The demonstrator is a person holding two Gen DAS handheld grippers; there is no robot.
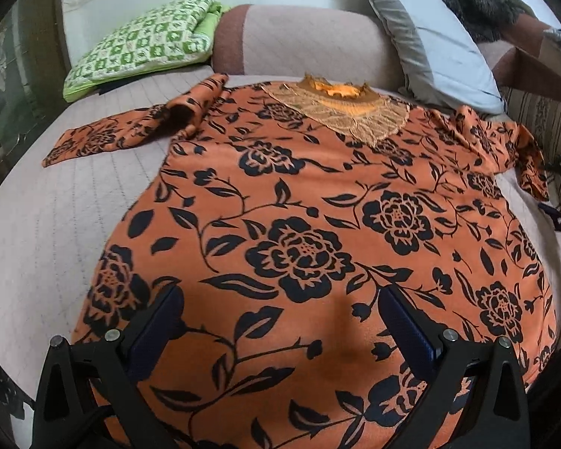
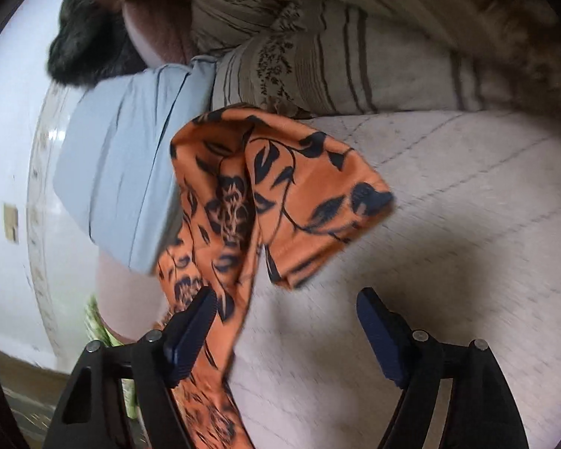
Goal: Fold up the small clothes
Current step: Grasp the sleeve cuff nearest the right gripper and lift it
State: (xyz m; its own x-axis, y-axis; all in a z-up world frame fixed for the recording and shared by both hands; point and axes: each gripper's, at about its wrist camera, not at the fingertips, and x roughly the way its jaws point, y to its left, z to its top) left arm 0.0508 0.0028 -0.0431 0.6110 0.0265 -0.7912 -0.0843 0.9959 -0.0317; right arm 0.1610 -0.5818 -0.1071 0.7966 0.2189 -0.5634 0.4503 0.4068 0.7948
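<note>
An orange blouse with black flowers (image 1: 303,232) lies spread flat on a beige quilted bed (image 1: 56,224), its lace collar (image 1: 340,108) at the far end. Its left sleeve (image 1: 131,131) lies out to the left. Its right sleeve (image 2: 280,202) is bunched and folded against a pillow. My left gripper (image 1: 280,307) is open and empty above the blouse's lower part. My right gripper (image 2: 286,299) is open and empty just short of the bunched right sleeve, its left finger (image 2: 190,333) over the sleeve's fabric.
A green checked cushion (image 1: 142,41) and a beige bolster (image 1: 299,41) lie at the head of the bed. A grey-blue pillow (image 1: 437,37) leans at the far right, also in the right wrist view (image 2: 119,179). A striped cushion (image 2: 336,71) lies beside it.
</note>
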